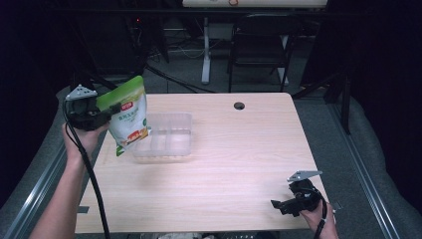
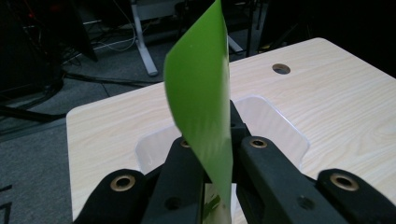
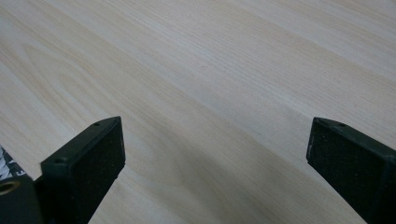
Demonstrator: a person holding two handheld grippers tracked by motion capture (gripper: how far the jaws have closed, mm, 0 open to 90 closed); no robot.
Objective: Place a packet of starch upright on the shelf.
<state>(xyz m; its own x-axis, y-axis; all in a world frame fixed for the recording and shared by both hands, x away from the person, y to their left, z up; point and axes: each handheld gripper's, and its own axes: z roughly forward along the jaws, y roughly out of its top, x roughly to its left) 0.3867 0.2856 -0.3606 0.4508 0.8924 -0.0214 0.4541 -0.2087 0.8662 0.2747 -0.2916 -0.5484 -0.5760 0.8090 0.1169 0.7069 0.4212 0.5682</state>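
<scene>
Left gripper (image 1: 107,110) clamps green pouch (image 1: 128,115), clear tray (image 2: 280,128) behind

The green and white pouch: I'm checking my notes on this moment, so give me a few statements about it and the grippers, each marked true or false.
1. The left gripper is clamped on the pouch. True.
2. The pouch lies flat on the table. False: it hangs in the air, by the clear tray.
3. The right gripper has its jaws open over bare wood. True.
4. The clear tray is full of food. False: it looks empty.
</scene>
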